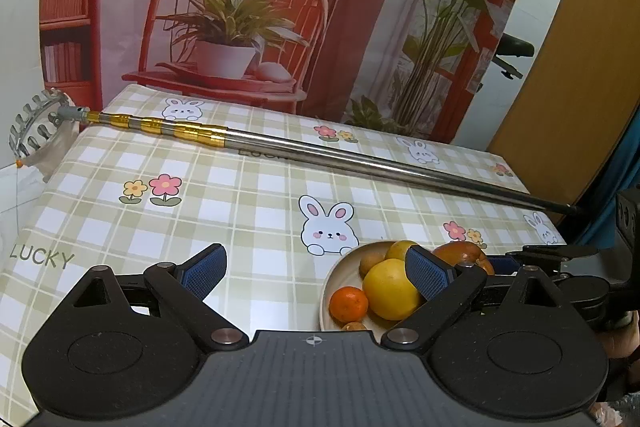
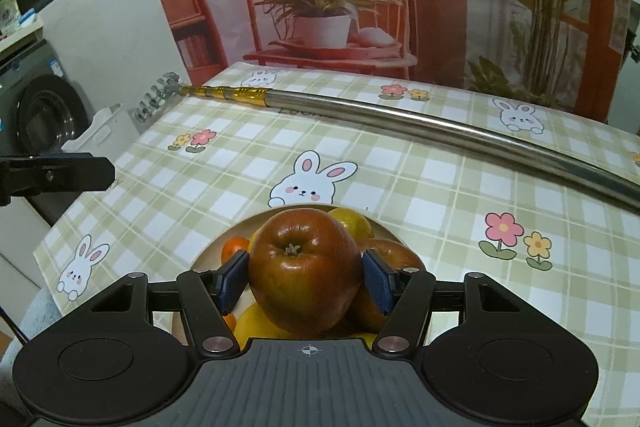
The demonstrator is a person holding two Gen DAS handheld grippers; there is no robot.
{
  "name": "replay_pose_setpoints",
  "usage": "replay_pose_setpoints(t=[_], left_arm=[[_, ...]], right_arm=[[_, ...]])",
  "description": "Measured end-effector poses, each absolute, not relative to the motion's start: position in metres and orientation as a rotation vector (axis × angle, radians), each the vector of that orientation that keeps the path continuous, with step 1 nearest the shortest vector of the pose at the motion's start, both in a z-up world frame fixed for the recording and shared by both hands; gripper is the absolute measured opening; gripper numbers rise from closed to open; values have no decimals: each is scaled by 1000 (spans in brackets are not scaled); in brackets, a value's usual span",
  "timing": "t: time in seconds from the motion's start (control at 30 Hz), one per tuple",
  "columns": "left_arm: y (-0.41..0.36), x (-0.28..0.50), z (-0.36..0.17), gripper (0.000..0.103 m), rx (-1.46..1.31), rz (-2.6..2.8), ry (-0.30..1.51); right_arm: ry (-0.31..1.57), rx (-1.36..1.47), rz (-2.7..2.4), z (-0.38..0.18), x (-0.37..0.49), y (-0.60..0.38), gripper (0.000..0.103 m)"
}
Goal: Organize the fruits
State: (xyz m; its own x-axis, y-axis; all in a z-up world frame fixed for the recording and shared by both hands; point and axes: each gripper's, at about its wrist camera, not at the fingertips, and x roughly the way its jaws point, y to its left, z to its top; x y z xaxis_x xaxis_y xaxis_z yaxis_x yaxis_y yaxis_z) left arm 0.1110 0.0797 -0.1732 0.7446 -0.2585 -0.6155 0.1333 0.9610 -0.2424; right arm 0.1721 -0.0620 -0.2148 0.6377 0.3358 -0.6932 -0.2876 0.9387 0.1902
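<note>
A beige bowl (image 2: 206, 253) on the checked tablecloth holds a mandarin (image 2: 233, 247), a yellow citrus (image 2: 354, 223) and a second red apple (image 2: 396, 251). My right gripper (image 2: 305, 281) is shut on a large red apple (image 2: 304, 267), stem up, directly over the bowl. Whether it rests on the fruit below is hidden. In the left wrist view the bowl (image 1: 326, 287) sits at lower right with a big yellow citrus (image 1: 390, 289), a mandarin (image 1: 348, 303) and a kiwi (image 1: 370, 261). My left gripper (image 1: 316, 273) stands open, nothing between its fingers, just left of the bowl.
A long telescopic metal pole (image 1: 360, 157) with a gold section and a toothed picker head (image 1: 36, 127) lies across the far half of the table. A printed backdrop stands behind the table. A washing machine (image 2: 44, 115) is beyond the left table edge.
</note>
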Motion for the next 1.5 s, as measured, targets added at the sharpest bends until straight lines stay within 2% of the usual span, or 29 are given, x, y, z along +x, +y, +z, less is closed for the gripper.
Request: replay_pose_setpoints(t=[0.73, 0.97, 1.07, 1.13, 1.23, 1.5], left_arm=[[79, 109, -167, 97, -178, -214, 683], [71, 102, -145, 98, -146, -227, 631], [68, 99, -132, 101, -133, -231, 599], [65, 95, -122, 103, -133, -238, 578], [60, 90, -106, 103, -120, -229, 549], [42, 65, -57, 103, -46, -198, 424]], right_arm=[[737, 75, 326, -202, 170, -63, 59], [654, 98, 273, -179, 153, -76, 70], [608, 115, 246, -164, 143, -87, 81], [575, 128, 232, -152, 136, -95, 93], [521, 139, 197, -133, 124, -107, 102], [440, 201, 141, -86, 97, -135, 103]])
